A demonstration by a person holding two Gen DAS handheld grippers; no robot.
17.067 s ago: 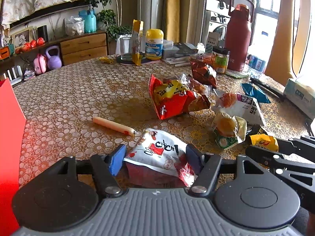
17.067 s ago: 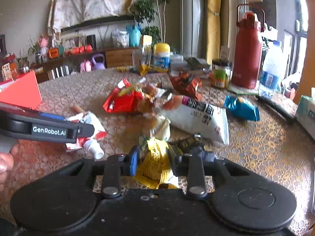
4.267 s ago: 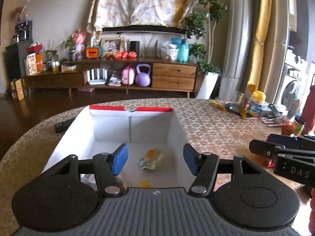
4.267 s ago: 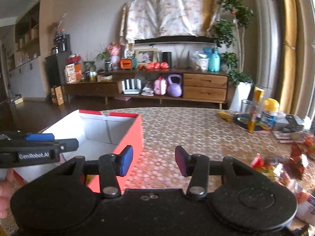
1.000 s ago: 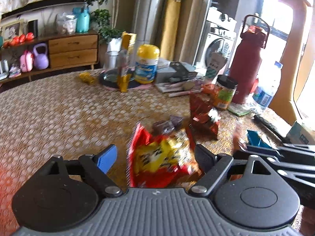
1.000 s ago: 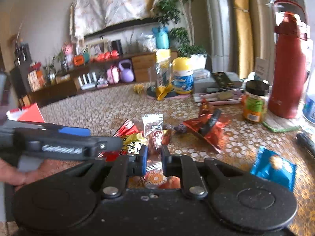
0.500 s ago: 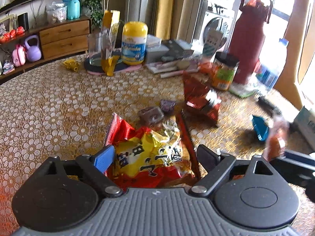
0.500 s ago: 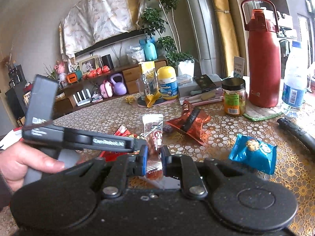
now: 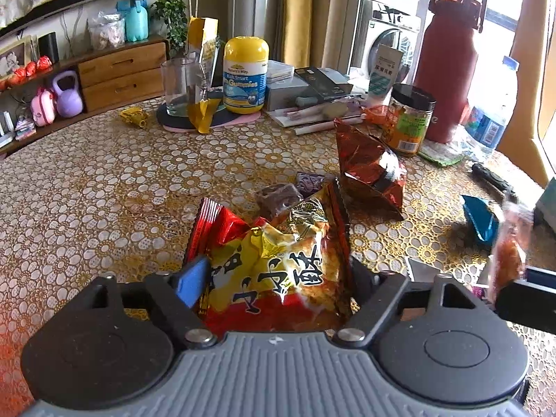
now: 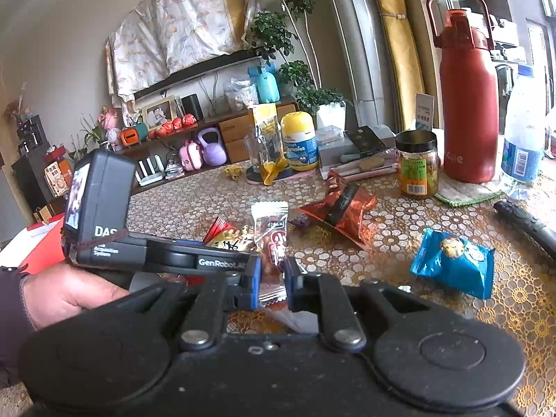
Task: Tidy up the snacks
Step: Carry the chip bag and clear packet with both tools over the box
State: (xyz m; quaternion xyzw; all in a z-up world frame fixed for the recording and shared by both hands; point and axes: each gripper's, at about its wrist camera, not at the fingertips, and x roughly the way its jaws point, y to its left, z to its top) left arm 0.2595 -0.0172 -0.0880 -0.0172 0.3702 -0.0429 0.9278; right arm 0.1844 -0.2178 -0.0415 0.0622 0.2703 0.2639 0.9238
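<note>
My left gripper [image 9: 274,285] has its jaws wide apart on either side of a red and yellow snack bag [image 9: 274,264] that lies on the table; I cannot tell whether the pads touch it. My right gripper [image 10: 271,274] is shut on a small clear packet with a red snack [image 10: 271,236] and holds it upright above the table; the packet also shows blurred in the left wrist view [image 9: 509,253]. A red foil bag [image 9: 368,170] lies behind the red and yellow bag, with two small dark packets [image 9: 278,196] beside it. A blue cookie packet [image 10: 451,264] lies to the right.
A red box [image 10: 38,246] stands at the far left edge of the table. At the back stand a glass [image 9: 180,87], a yellow-capped gummies jar [image 9: 245,76], a black-lidded jar [image 9: 408,125], a red flask [image 9: 448,66], a water bottle [image 10: 524,132] and books. A dark remote [image 10: 528,222] lies right.
My left gripper has come down closer around the red and yellow bag. My right gripper has lifted the small clear packet higher and further right.
</note>
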